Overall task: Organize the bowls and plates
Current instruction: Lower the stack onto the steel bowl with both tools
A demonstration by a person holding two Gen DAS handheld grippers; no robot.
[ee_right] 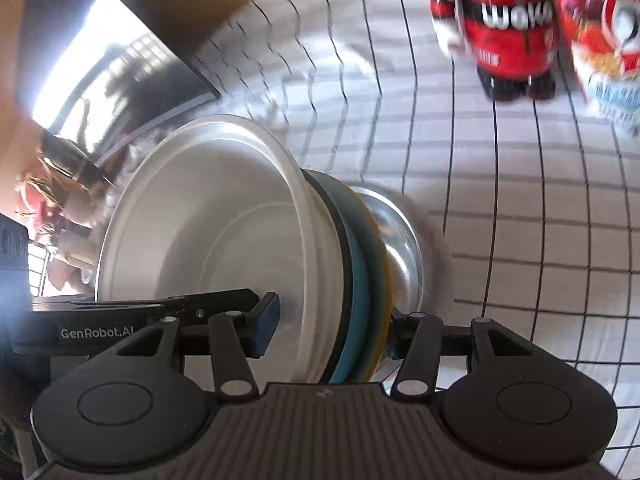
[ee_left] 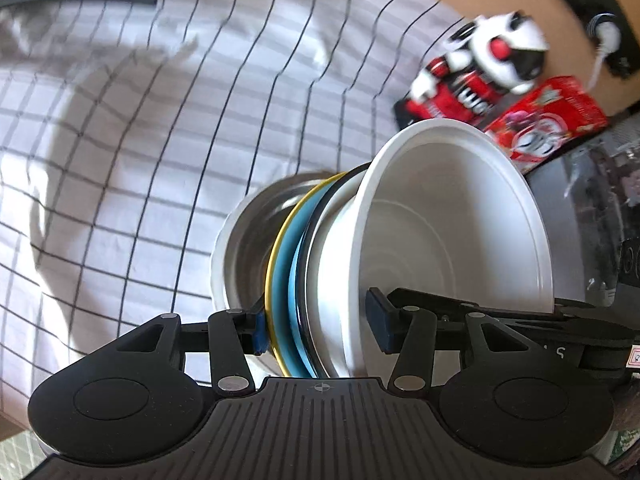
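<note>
Stack of white bowl [ee_left: 452,220], blue plates [ee_left: 286,264] and steel bowl [ee_left: 248,232] held on edge above the checked tabletop [ee_left: 160,160]. Left gripper [ee_left: 320,330] and right gripper [ee_right: 332,330] both clamped across the stack from opposite sides. Red toy robot [ee_right: 504,28] and red box [ee_left: 552,116] near the tabletop's far edge.

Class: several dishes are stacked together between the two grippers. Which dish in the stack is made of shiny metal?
The steel bowl at the outer end of the stack, behind the yellow-rimmed blue plate. It alone is reflective silver; the white bowl at the other end is matte.
</note>
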